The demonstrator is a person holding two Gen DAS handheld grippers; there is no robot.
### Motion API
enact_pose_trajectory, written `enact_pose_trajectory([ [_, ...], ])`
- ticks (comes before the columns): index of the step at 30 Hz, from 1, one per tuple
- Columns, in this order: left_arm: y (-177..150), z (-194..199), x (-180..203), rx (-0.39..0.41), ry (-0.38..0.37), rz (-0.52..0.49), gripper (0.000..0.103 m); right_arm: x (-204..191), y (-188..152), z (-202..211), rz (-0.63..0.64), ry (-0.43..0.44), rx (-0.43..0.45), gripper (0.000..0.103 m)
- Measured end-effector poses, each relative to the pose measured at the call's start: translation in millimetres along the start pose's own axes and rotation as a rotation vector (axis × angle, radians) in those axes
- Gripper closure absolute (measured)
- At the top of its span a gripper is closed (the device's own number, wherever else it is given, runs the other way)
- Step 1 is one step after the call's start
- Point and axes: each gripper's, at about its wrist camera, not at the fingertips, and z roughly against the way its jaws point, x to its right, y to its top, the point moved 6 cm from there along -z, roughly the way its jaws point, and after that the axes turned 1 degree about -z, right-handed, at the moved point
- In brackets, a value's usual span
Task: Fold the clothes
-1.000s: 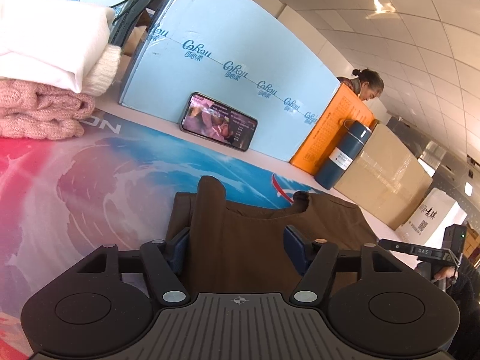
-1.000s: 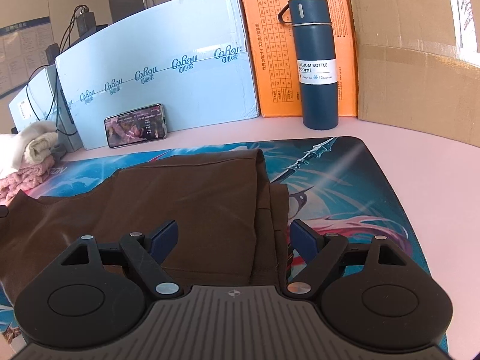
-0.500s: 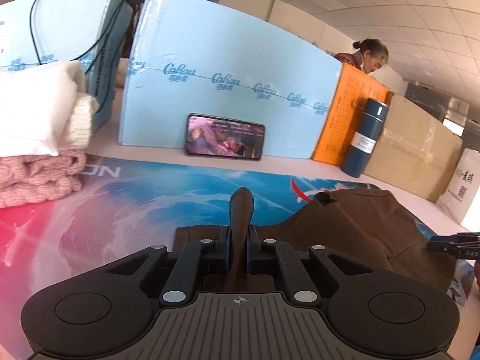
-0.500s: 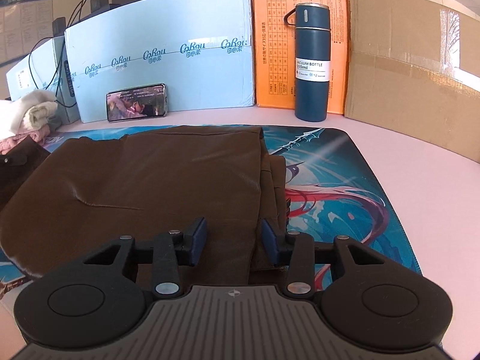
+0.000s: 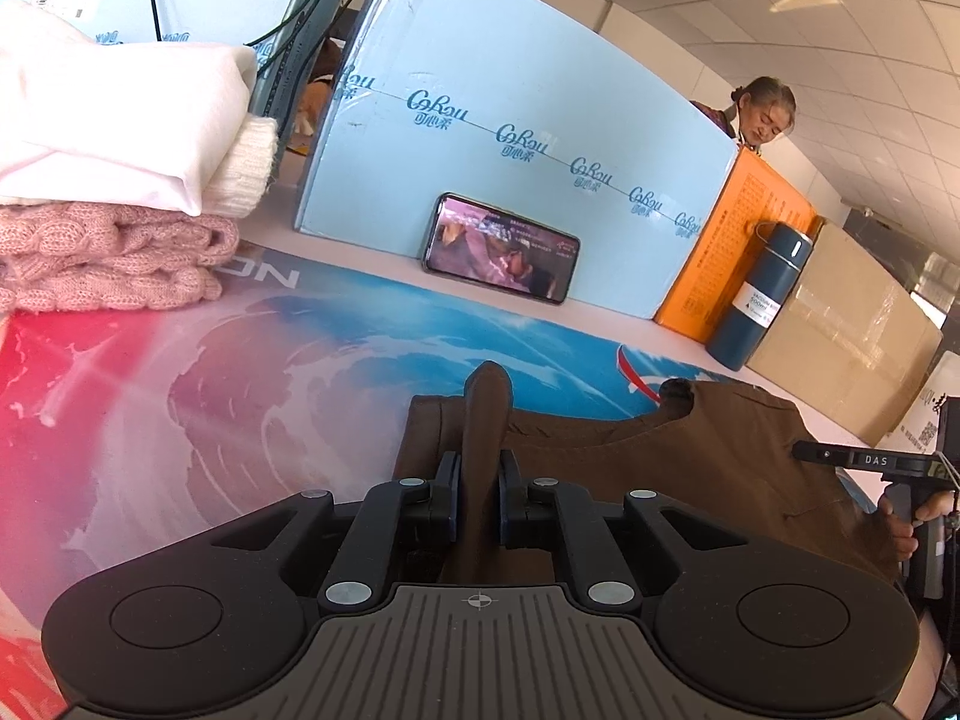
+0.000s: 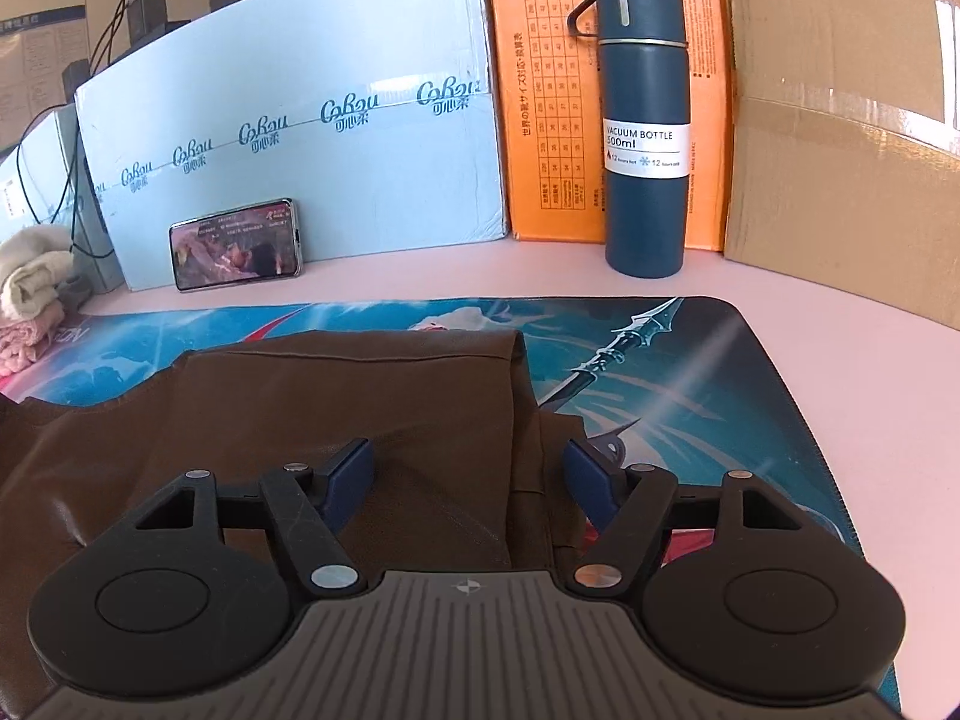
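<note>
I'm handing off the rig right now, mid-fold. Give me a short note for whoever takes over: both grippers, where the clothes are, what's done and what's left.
Left gripper: shut on a pinched ridge of the brown garment, near its neckline end.
Right gripper: open, low over the same garment's folded right edge, gripping nothing.
The garment lies on the printed desk mat, one side already folded in lengthwise.
Finished pile at far left: white garment on top of a pink knit sweater.
Left to do: probably close the right gripper on the hem end, fold the garment across, then stack it.

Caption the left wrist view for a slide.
Left gripper pinches a raised fold of the brown garment on the printed mat.
</note>
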Motion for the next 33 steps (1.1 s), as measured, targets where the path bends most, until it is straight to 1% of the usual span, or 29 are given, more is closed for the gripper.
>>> enact_pose_trajectory([
  [1, 0.4, 0.4, 0.8, 0.003, -0.002, -0.003, 0.092, 0.0, -0.5, 0.5, 0.005, -0.004, 0.003, 0.037],
  [3, 1.2, 1.3, 2.3, 0.01, -0.005, -0.01, 0.092, 0.0, -1.0, 2.6, 0.016, -0.015, 0.011, 0.045],
  [5, 2.0, 2.1, 3.8, 0.016, -0.008, -0.017, 0.092, -1.5, -1.6, 7.4, 0.035, -0.029, 0.026, 0.07],
  [6, 2.4, 2.5, 4.5, 0.019, -0.009, -0.02, 0.092, -3.3, -2.1, 11.6, 0.05, -0.037, 0.038, 0.075],
  [7, 2.8, 2.9, 5.3, 0.023, -0.011, -0.023, 0.092, -5.1, -2.5, 15.8, 0.064, -0.046, 0.049, 0.082],
  [8, 3.2, 3.4, 6.0, 0.026, -0.013, -0.027, 0.092, -6.9, -2.9, 20.0, 0.078, -0.055, 0.061, 0.085],
  [9, 3.6, 3.8, 6.8, 0.029, -0.014, -0.03, 0.092, -8.8, -3.3, 24.3, 0.093, -0.064, 0.072, 0.091],
  [10, 4.0, 4.2, 7.6, 0.032, -0.016, -0.033, 0.092, -10.5, -4.3, 29.9, 0.101, -0.072, 0.087, 0.095],
  [14, 5.5, 5.9, 10.6, 0.045, -0.022, -0.046, 0.093, -17.7, -8.8, 53.5, 0.13, -0.107, 0.15, 0.096],
  [17, 9.2, 3.9, 15.6, 0.049, -0.013, -0.075, 0.093, -10.3, -10.4, 61.6, 0.095, -0.136, 0.164, 0.096],
  [19, 12.5, -5.5, 14.6, 0.024, 0.012, -0.08, 0.093, -5.8, -11.4, 60.4, 0.078, -0.158, 0.153, 0.096],
  [21, 12.8, -14.9, 8.5, -0.022, 0.033, -0.055, 0.089, -4.1, -12.8, 53.0, 0.075, -0.188, 0.121, 0.095],
  [22, 12.8, -16.4, 4.6, -0.034, 0.038, -0.035, 0.087, -6.8, -13.5, 55.4, 0.069, -0.187, 0.128, 0.093],
  [24, 14.7, -9.2, -4.7, -0.01, 0.047, 0.007, 0.07, -13.4, -15.1, 62.4, 0.055, -0.18, 0.151, 0.082],
  [25, 17.0, 2.0, -13.1, 0.026, 0.083, 0.04, 0.048, -16.7, -15.8, 66.0, 0.049, -0.176, 0.163, 0.07],
  [26, 18.5, 16.6, -21.8, 0.066, 0.113, 0.09, 0.028, -20.1, -16.6, 69.5, 0.042, -0.173, 0.175, 0.058],
  [27, 18.3, 30.5, -27.0, 0.094, 0.12, 0.146, 0.024, -23.4, -17.4, 73.1, 0.035, -0.169, 0.187, 0.054],
  [28, 16.1, 46.1, -32.0, 0.118, 0.104, 0.215, 0.022, -26.7, -18.1, 76.6, 0.028, -0.165, 0.198, 0.049],
  [30, 4.2, 76.7, -37.9, 0.149, 0.027, 0.378, 0.02, -33.3, -19.7, 83.8, 0.014, -0.158, 0.222, 0.037],
  [31, -3.9, 89.9, -37.6, 0.157, -0.024, 0.446, 0.016, -36.6, -20.4, 87.4, 0.007, -0.155, 0.234, 0.023],
  [32, -10.5, 98.7, -34.4, 0.159, -0.063, 0.475, 0.014, -39.8, -21.2, 91.0, 0.0, -0.151, 0.245, 0.017],
  [33, -16.9, 105.2, -29.4, 0.153, -0.087, 0.486, 0.014, -43.1, -22.0, 94.6, -0.007, -0.147, 0.257, 0.017],
])
